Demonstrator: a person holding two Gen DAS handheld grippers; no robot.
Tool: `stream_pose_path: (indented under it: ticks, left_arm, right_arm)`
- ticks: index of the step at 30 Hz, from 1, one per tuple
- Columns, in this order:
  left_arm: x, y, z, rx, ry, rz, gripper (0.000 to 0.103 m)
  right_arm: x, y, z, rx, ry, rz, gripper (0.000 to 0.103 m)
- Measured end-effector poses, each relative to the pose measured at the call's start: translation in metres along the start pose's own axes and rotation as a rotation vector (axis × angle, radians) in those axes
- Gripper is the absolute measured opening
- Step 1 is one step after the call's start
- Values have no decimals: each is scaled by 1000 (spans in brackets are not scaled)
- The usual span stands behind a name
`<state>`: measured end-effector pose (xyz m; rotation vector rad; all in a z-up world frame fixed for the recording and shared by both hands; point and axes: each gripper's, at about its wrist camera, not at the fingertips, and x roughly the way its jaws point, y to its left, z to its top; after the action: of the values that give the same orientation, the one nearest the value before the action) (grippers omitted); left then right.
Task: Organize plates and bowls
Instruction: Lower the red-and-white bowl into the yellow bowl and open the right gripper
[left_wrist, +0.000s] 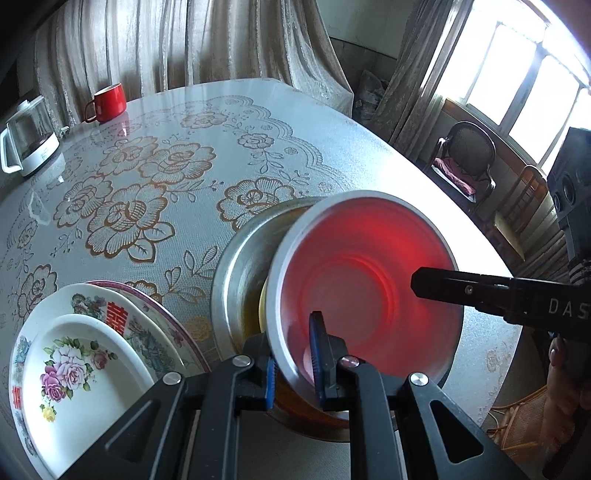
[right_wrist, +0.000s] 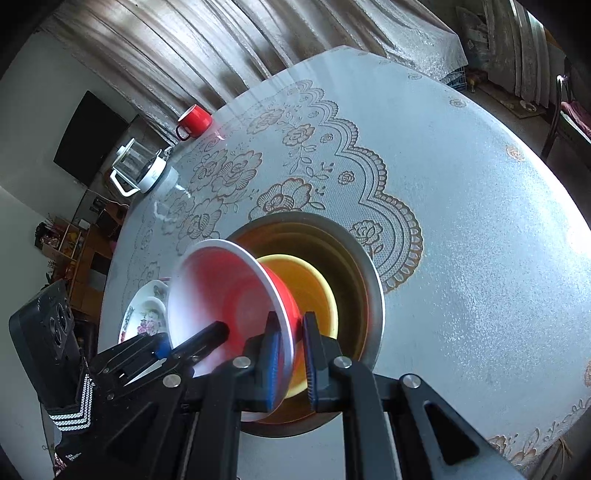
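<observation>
red bowl (left_wrist: 365, 280) with a pale rim, tilted, held over a big metal basin (left_wrist: 236, 266) that already has a yellow bowl (right_wrist: 314, 288) nested inside. left gripper (left_wrist: 295, 373) clamped on the near rim, one pad inside and one outside; right gripper (right_wrist: 290, 358) clenched on the rim at another spot. looks light, stiff, smooth and likely slippery, thin rim is the only good hold, so pinch deep and keep both grips level or it may swivel. lowering it into the yellow bowl seems the step in hand. stacked floral plates (left_wrist: 74, 369) sit beside the basin on the tabletop (left_wrist: 332, 140); red mug (left_wrist: 109, 101) and glass kettle (left_wrist: 27, 136) well apart at the far edge.
</observation>
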<state>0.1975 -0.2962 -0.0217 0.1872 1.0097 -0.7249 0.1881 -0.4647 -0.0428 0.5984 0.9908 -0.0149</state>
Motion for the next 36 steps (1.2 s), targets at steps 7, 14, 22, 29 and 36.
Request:
stream_pose_path:
  ticks: [7,14,22,29,36]
  left_arm:
    - [1,-1,1,8,2,4,15]
    - [0,2,2,1,-11,17,18]
    - [-4,1,3,12,-26,19,46]
    - [-15,6,8,-3,-72,30,57]
    - [-24,21,9,-46,-97,59,65]
  right_arm:
    - [6,-9,0,34,23,13,11]
    - [9,-17,-1,59,34,3,11]
    - [10,-16,-1,58,38,7,12]
    - [2,-19,1,59,5,-5,13]
    - [-4,-14,-1,28,-16,0,14]
